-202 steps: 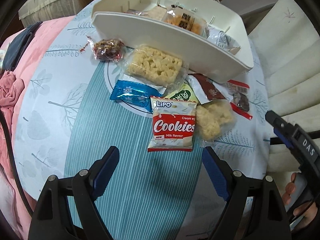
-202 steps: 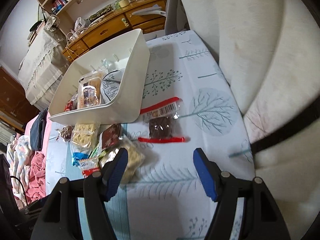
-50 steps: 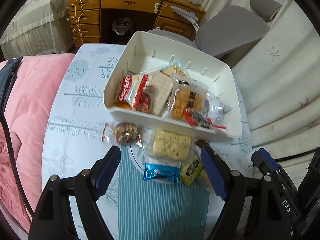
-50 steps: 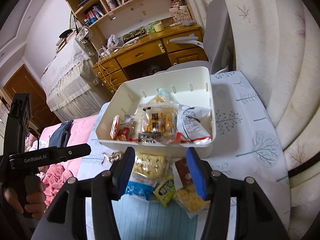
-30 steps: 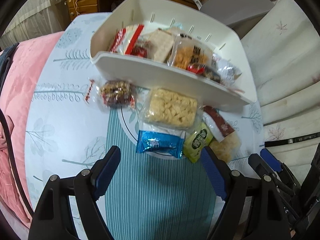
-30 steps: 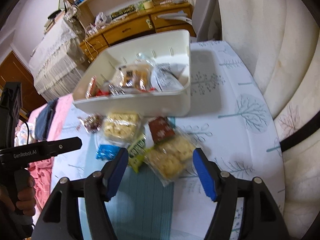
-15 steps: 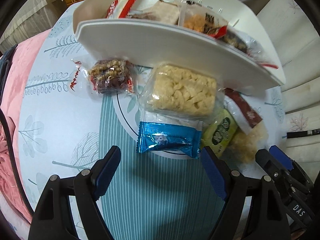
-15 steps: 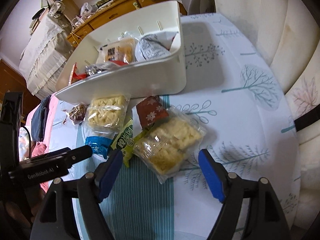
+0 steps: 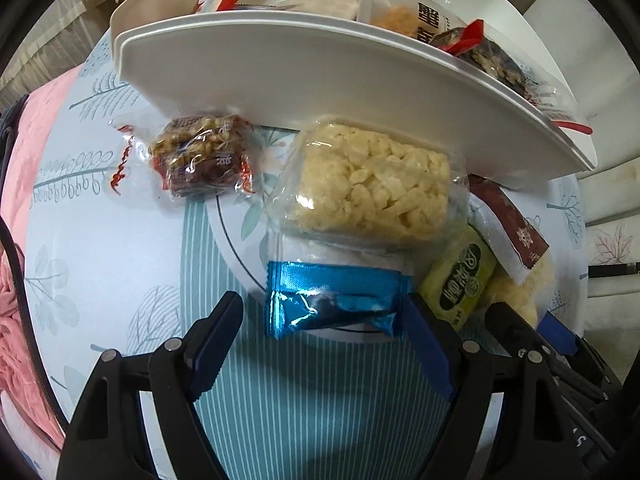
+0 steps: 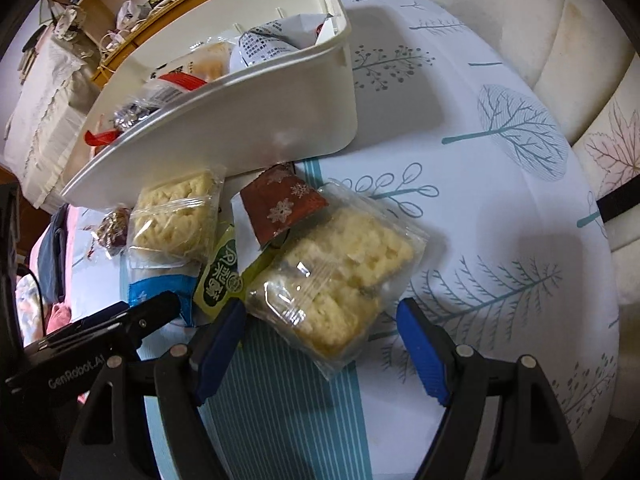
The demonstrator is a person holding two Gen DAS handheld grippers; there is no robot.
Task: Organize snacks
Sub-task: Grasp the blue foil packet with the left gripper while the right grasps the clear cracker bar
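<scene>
Above tablecloth [image 9: 120, 240]: both grippers down-tilted, agape, empty: left gripper [image 9: 320, 336], right gripper [image 10: 320, 340].

Round table [image 10: 500, 208] under tree-print cloth, bearing white bin [image 9: 320, 92] and loose snack packets [image 9: 372, 184].

Home, lived-in bedroom or living room. Round table [image 10: 500, 240] under tree-print cloth, snack packets scattered on it. Wooden desk with drawers [image 10: 132, 36] at 11 o'clock in right wrist view, cluttered top, lace-edged cover [image 10: 44, 120] beside it. Cream leaf-print curtain [image 10: 592, 92] at 2 o'clock. Pink bedding [image 9: 24, 208] at 9 o'clock in left wrist view.
</scene>
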